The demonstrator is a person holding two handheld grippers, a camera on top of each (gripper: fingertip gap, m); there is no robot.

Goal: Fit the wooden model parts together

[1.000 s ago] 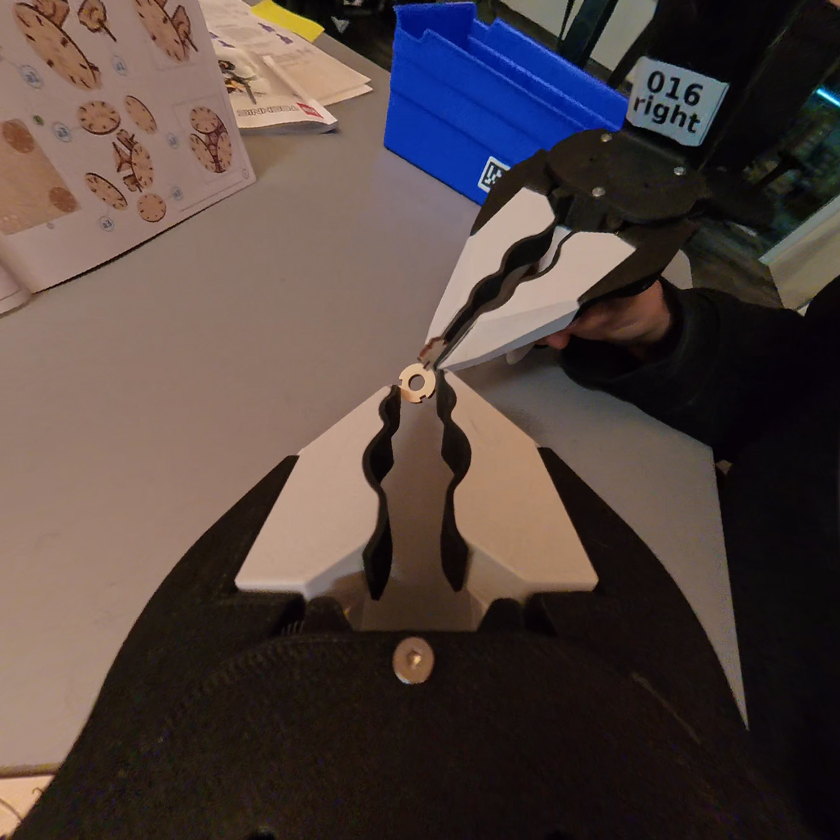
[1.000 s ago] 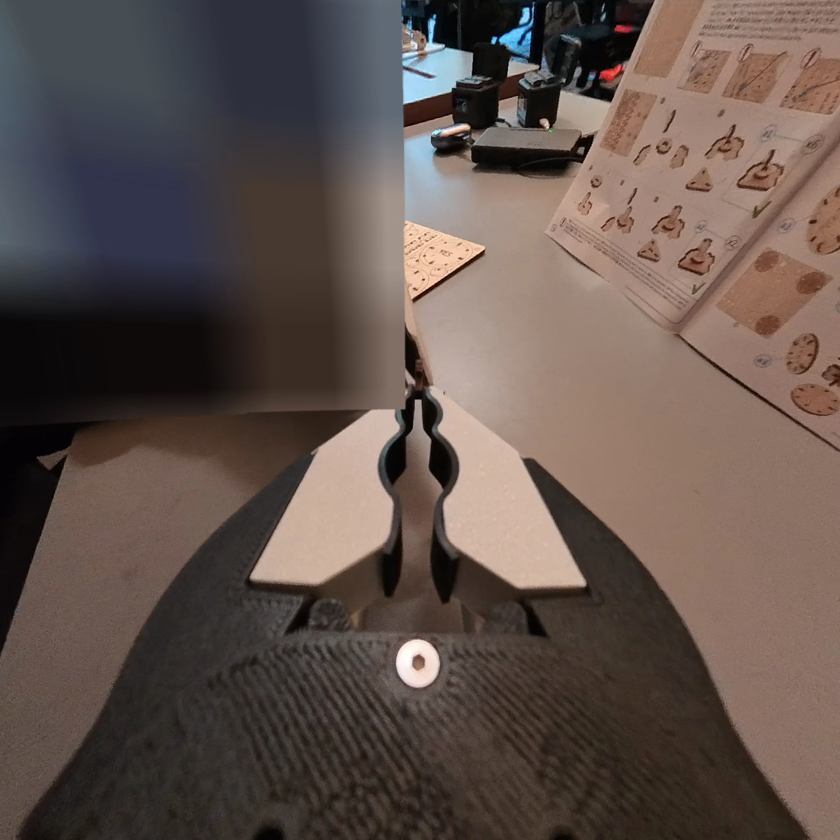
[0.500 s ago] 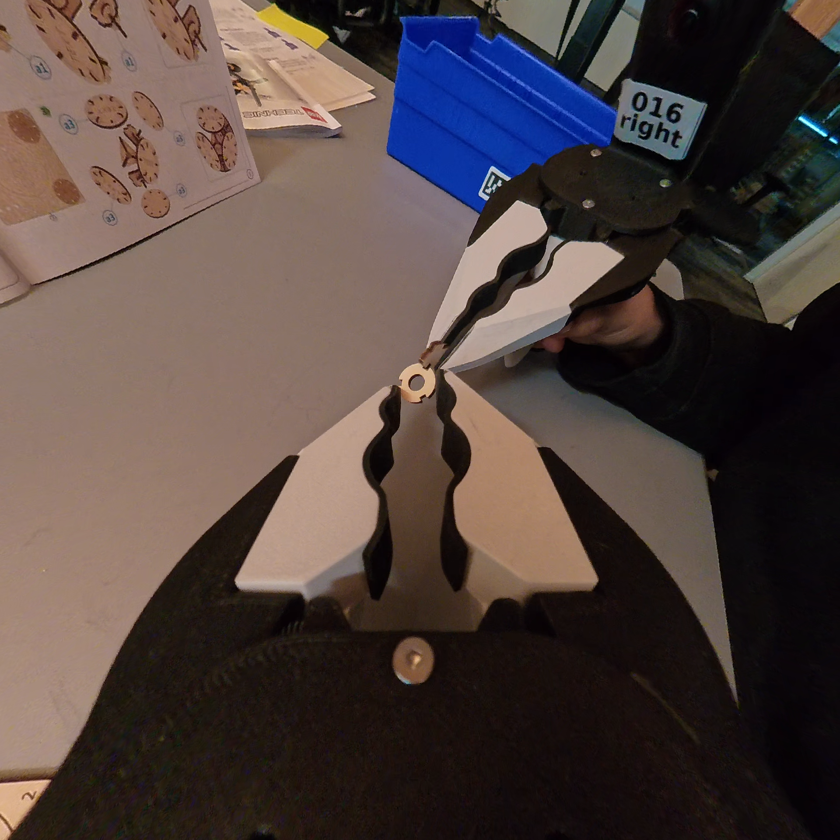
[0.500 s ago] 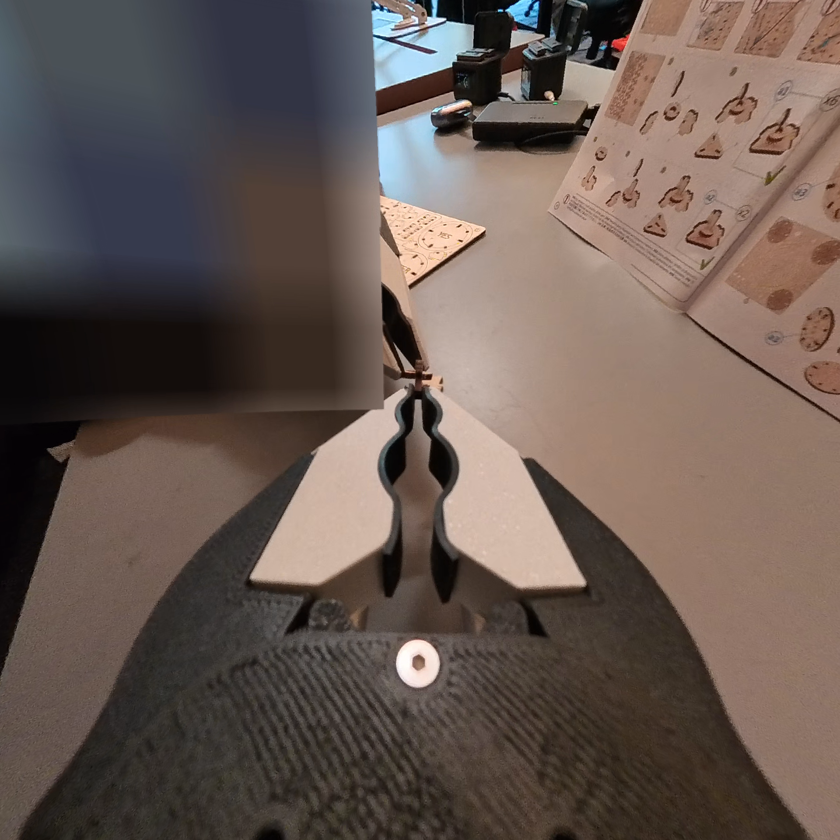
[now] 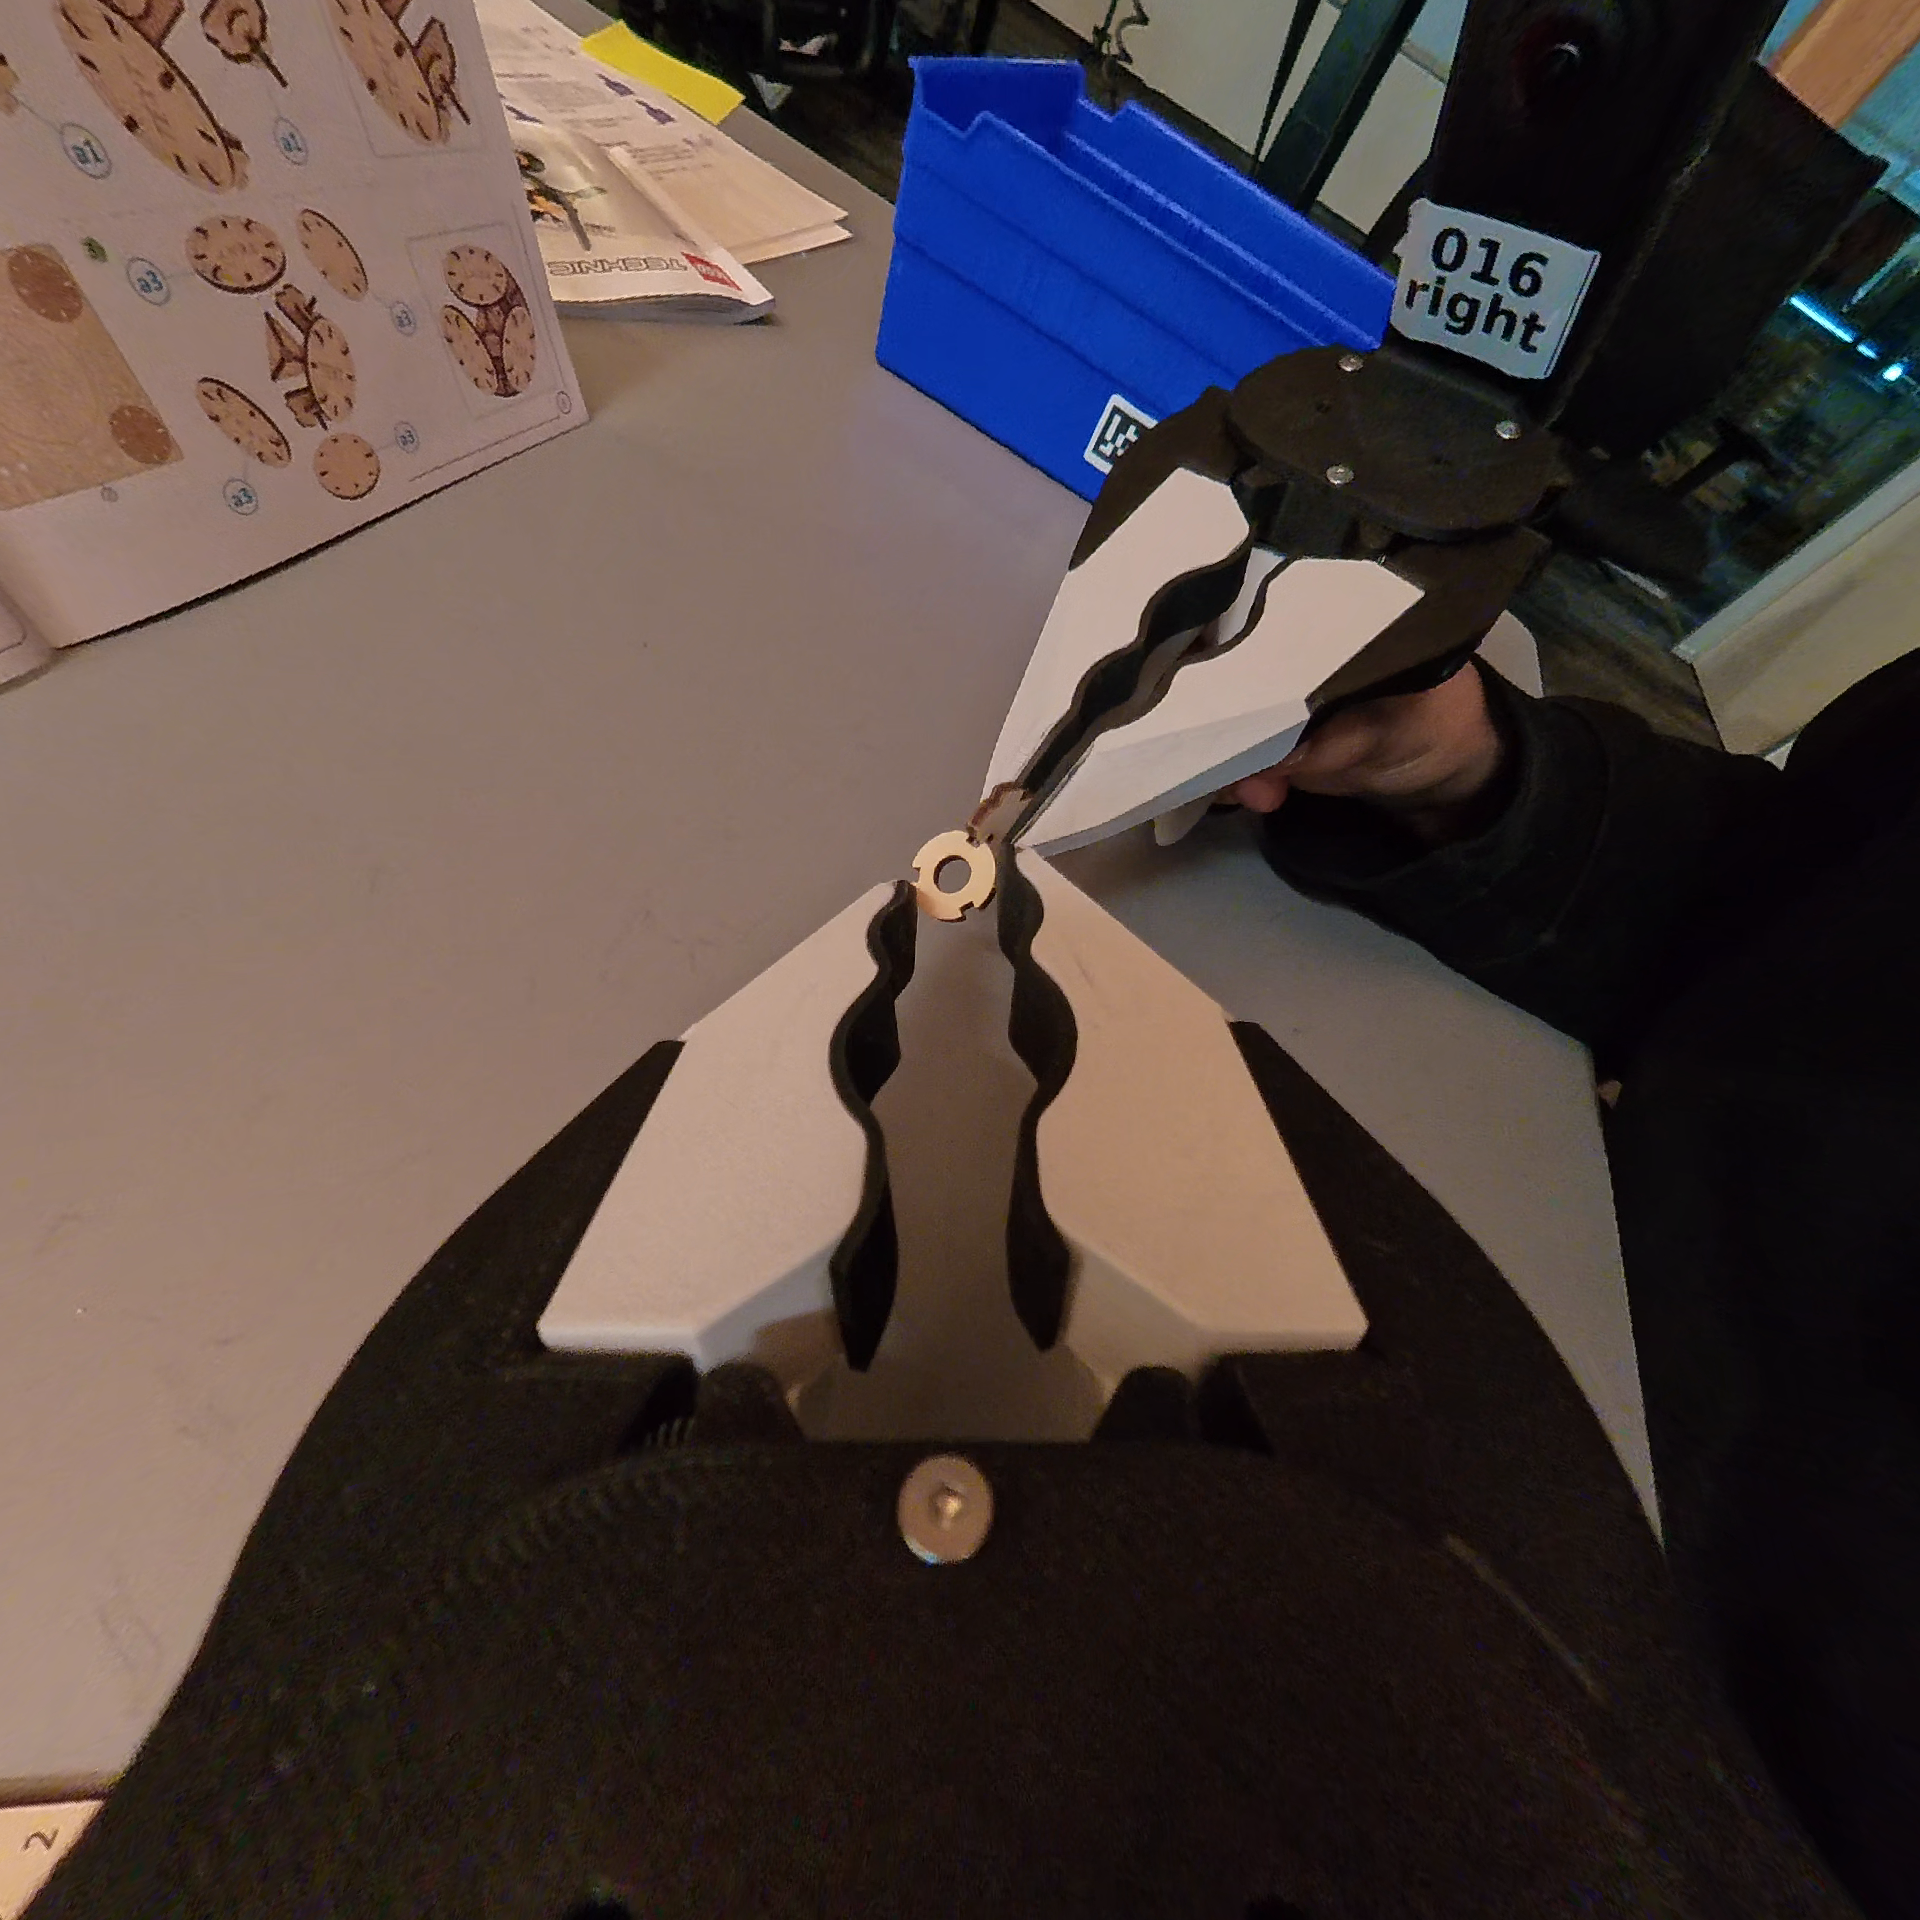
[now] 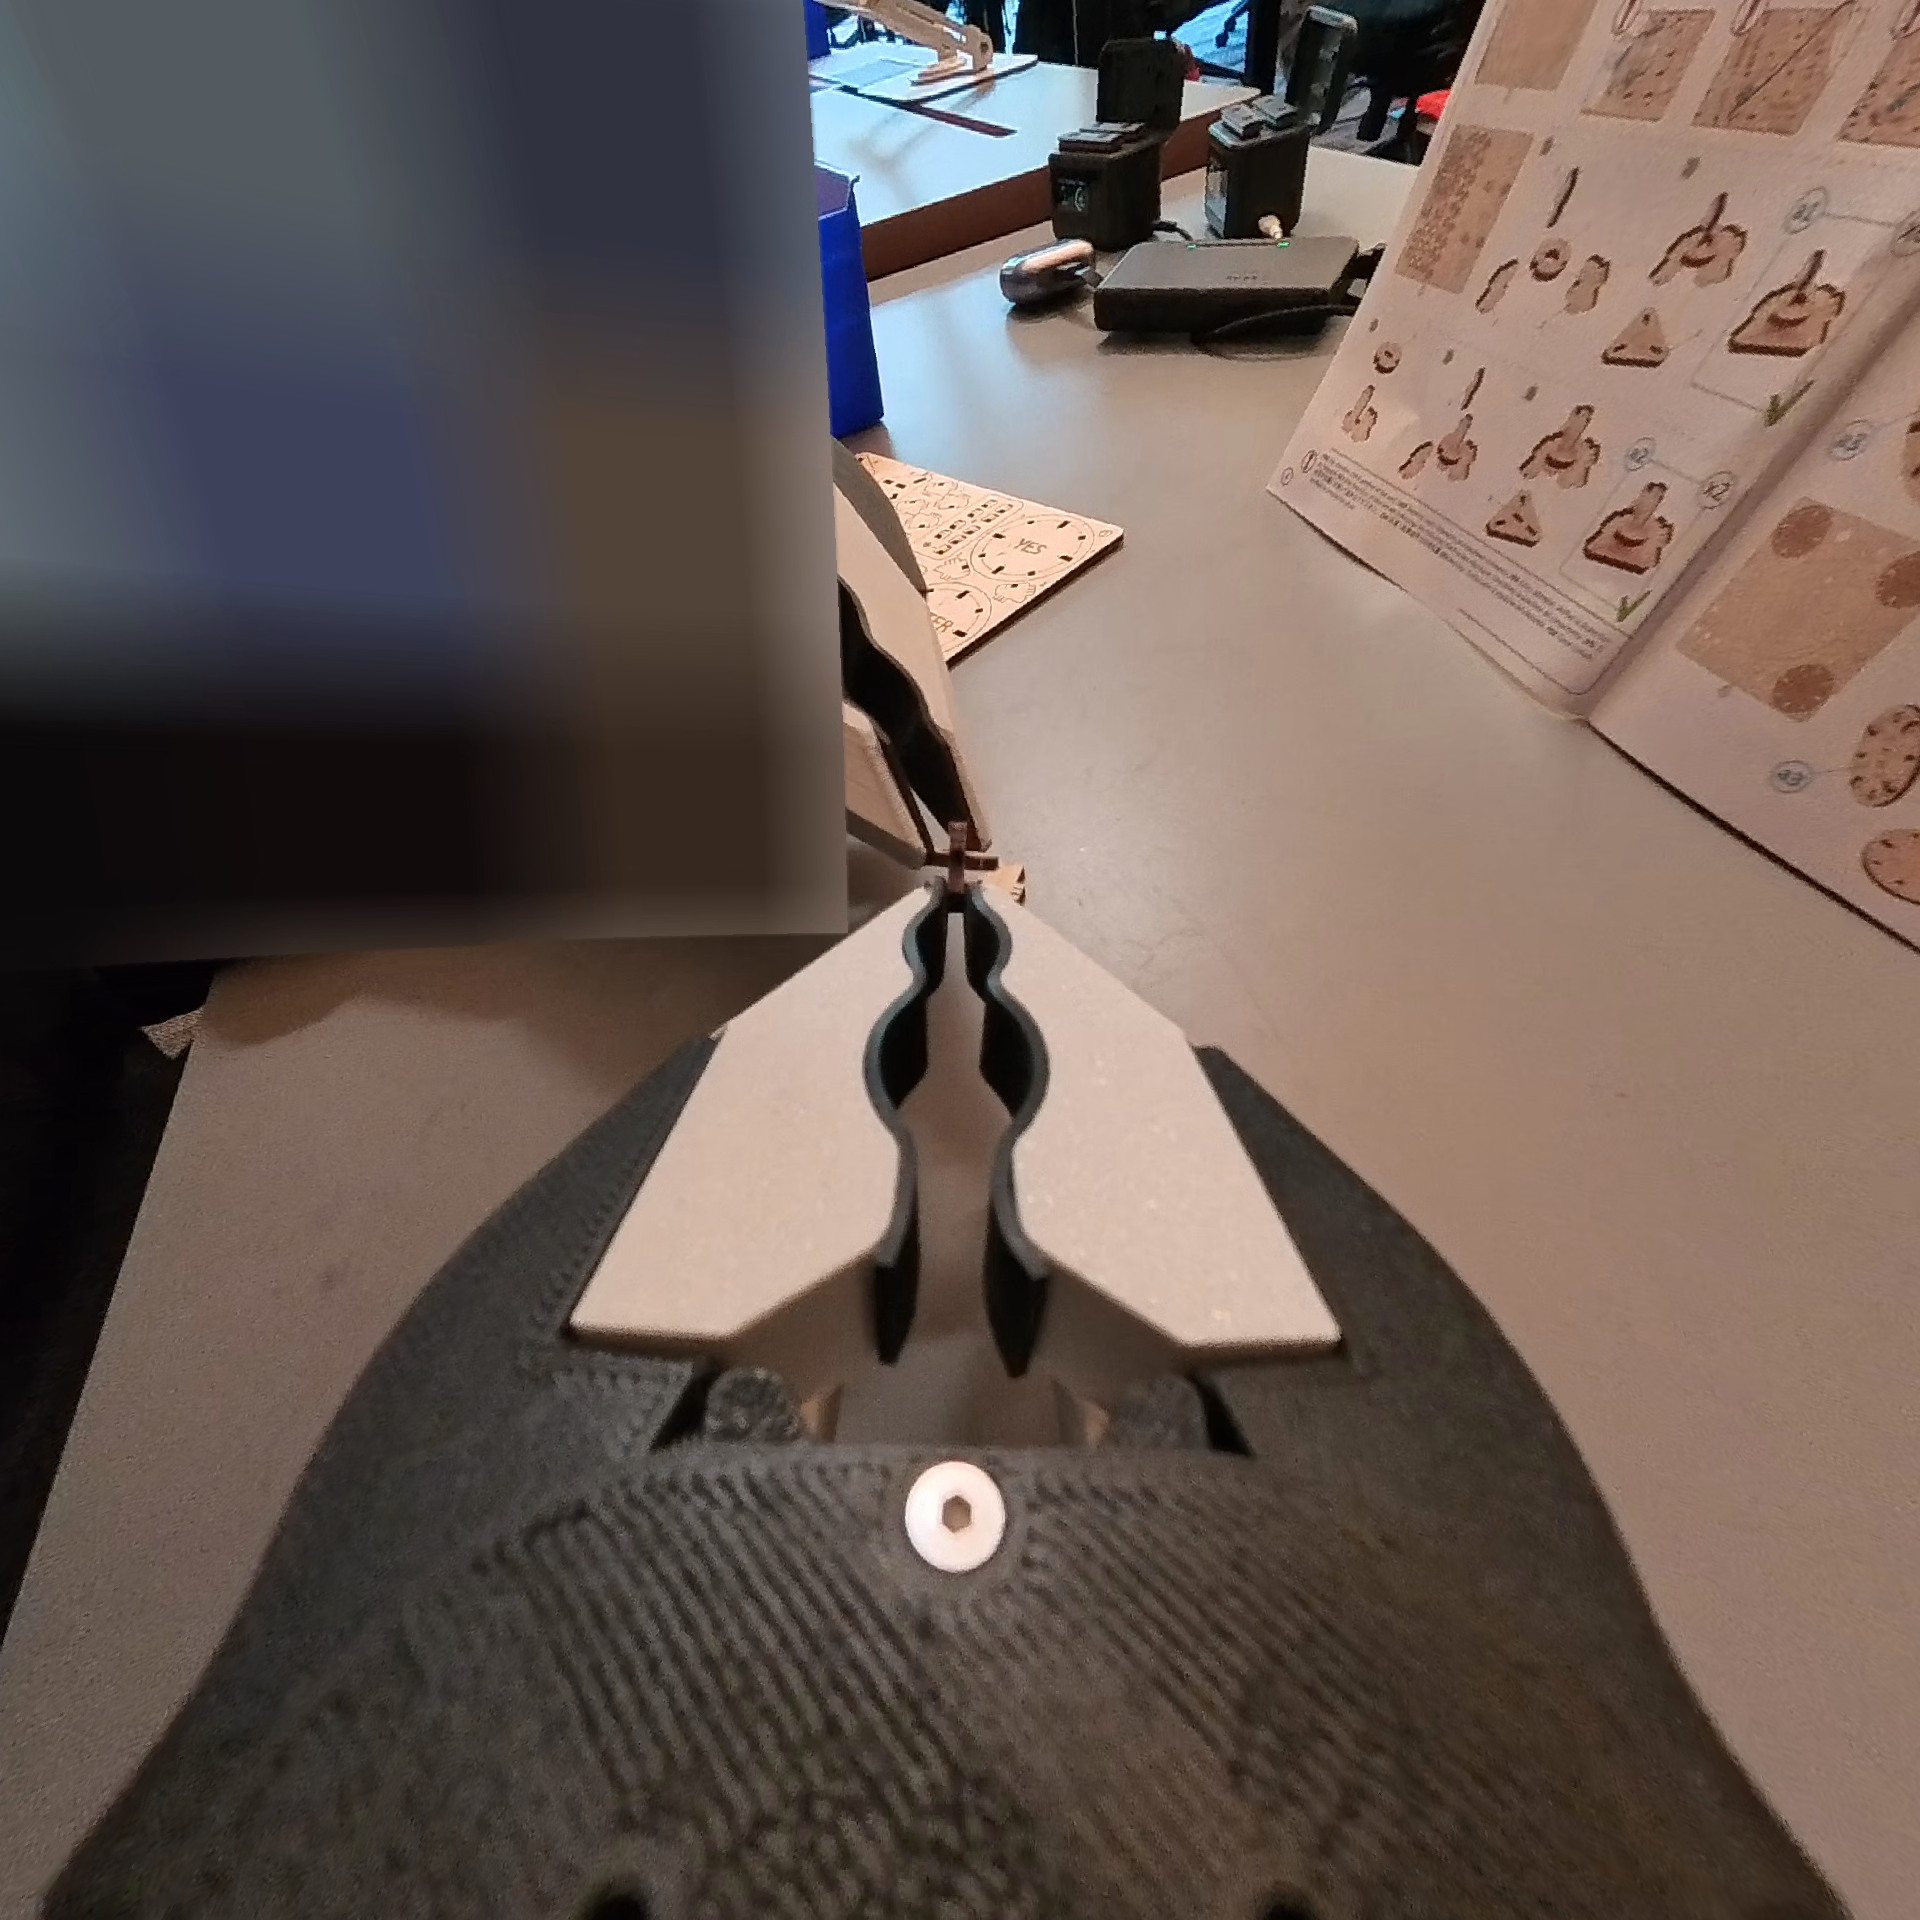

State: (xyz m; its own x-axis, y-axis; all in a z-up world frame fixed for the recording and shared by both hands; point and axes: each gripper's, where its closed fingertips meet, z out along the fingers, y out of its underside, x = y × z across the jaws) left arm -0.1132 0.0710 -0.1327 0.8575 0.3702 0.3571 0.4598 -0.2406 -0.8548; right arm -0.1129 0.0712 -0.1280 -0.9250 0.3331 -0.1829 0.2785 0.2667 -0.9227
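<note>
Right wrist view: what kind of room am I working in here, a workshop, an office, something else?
Probably a hobby or lab workbench for building wooden model kits. An open instruction booklet stands on the grey table, a laser-cut wooden parts sheet lies flat, and chargers sit farther back.

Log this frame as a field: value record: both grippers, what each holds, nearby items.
left gripper: shut on small wooden ring, pads press its rim
right gripper: shut on thin flat wooden piece, its end at a notch in the ring's rim
surface: grey table
behind: blue bin; open instruction sheet; wooden parts sheet
far end: black chargers
</note>
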